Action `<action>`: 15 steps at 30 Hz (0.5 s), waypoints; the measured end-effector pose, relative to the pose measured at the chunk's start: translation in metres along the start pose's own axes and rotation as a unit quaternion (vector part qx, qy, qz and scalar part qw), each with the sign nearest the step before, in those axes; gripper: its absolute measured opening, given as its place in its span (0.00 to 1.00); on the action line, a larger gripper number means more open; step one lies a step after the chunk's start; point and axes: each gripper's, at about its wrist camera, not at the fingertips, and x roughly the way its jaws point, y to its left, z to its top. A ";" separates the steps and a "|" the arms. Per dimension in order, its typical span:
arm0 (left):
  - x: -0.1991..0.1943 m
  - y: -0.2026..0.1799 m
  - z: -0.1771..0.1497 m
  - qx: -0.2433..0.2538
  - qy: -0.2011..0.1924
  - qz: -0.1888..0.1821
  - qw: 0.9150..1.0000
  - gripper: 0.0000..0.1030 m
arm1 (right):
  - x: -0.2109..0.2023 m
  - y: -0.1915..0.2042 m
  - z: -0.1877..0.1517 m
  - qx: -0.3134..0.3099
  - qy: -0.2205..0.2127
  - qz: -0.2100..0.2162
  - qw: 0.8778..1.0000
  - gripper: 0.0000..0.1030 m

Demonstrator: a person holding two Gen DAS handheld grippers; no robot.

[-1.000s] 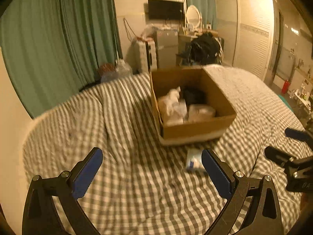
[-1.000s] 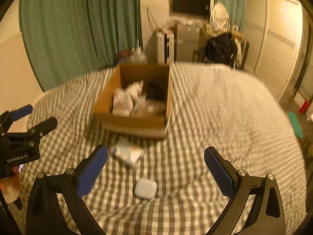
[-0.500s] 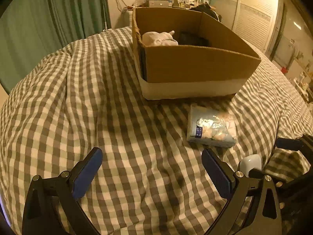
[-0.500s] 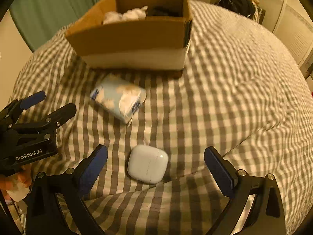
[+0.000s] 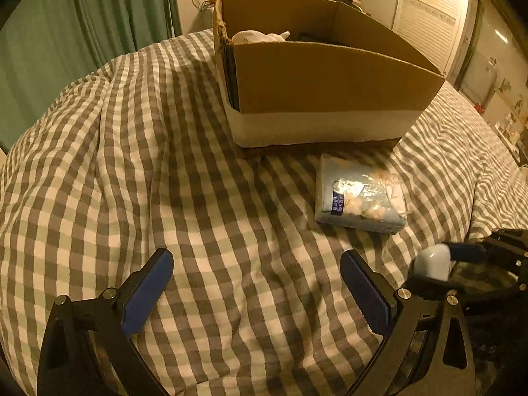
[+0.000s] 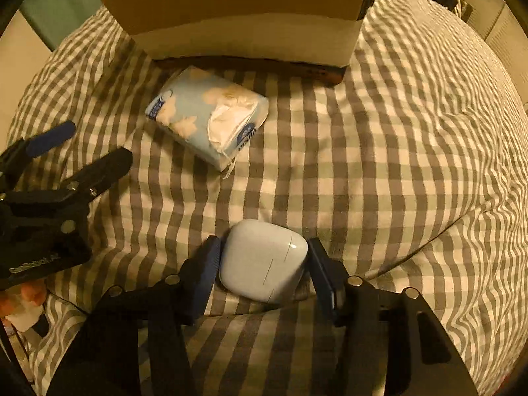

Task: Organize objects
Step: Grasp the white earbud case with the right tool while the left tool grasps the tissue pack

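A white earbud case (image 6: 264, 260) lies on the checked bedspread. My right gripper (image 6: 264, 257) is shut on it, one pad against each side. The case also shows in the left wrist view (image 5: 432, 262), held between the right gripper's fingers. A pale blue tissue pack (image 6: 208, 120) lies in front of a cardboard box (image 6: 244, 10); it also shows in the left wrist view (image 5: 359, 194) near the box (image 5: 330, 79). My left gripper (image 5: 257, 287) is open and empty, low over the bedspread, left of the tissue pack.
The box holds white and dark items (image 5: 260, 35). The checked bedspread (image 5: 132, 165) is soft and wrinkled. Green curtains (image 5: 82, 33) hang at the back left, and wardrobe doors (image 5: 425, 13) stand at the back right.
Both grippers came down and forward toward the bed. My right gripper closed from wide open onto the earbud case. The left gripper stayed open.
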 end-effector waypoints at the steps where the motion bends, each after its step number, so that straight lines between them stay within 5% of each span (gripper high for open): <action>1: 0.001 0.000 0.000 0.001 0.001 0.000 1.000 1.00 | -0.004 0.000 -0.001 0.001 -0.010 -0.003 1.000 0.52; 10: 0.004 -0.023 0.011 0.048 -0.010 0.002 0.999 1.00 | -0.039 -0.031 -0.007 0.056 -0.076 0.023 0.995 0.51; 15: 0.009 -0.043 0.029 0.063 -0.027 -0.014 0.998 1.00 | -0.062 -0.054 0.005 0.065 -0.124 -0.021 0.990 0.51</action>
